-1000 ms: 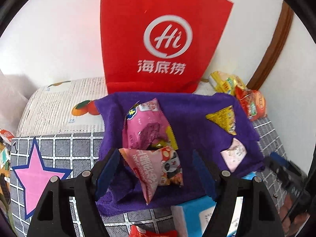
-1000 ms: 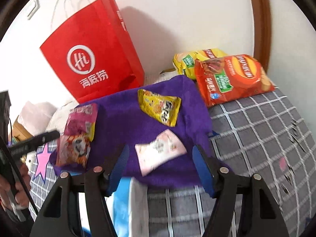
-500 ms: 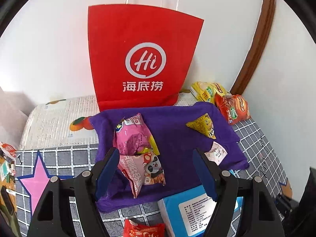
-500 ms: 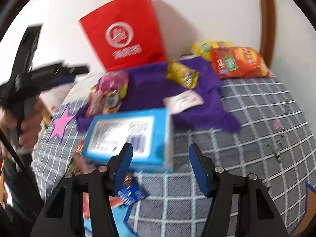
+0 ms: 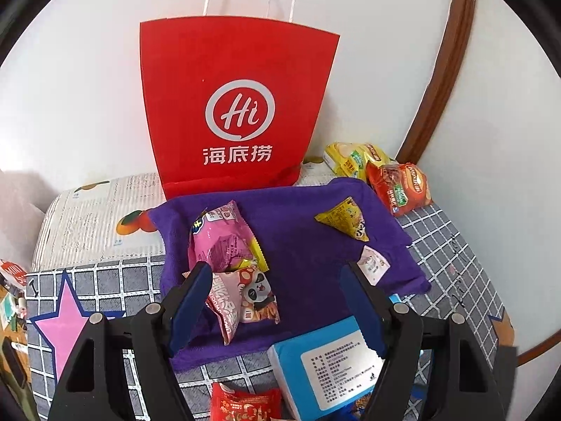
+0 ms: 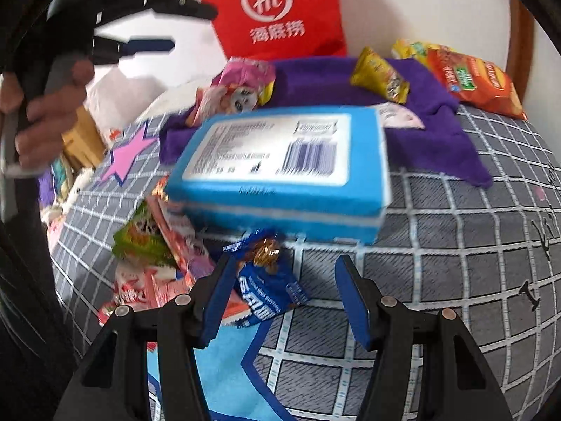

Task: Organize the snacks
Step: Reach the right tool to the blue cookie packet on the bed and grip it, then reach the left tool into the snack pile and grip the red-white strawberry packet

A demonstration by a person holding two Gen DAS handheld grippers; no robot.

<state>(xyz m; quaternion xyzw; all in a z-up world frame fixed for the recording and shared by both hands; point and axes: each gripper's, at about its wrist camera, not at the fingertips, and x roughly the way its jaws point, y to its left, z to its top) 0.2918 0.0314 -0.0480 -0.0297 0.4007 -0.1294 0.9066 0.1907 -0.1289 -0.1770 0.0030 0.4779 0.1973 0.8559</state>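
Left gripper (image 5: 277, 301) hangs released over the purple cloth (image 5: 308, 266), nothing pinched; panda snack packet (image 5: 245, 298) lies just inside its left finger, pink packet (image 5: 221, 238) behind it at 12 o'clock. Yellow packet (image 5: 345, 219) at 2 o'clock on the cloth, red bag (image 5: 235, 105) upright at the far wall. Right gripper (image 6: 280, 294) also released, jaws apart and empty; blue cookie packet (image 6: 266, 280) lies on the grid blanket (image 6: 455, 245) between its fingers (slightly blurred). Blue box (image 6: 280, 172) at 12 o'clock, overlapping the cloth edge.
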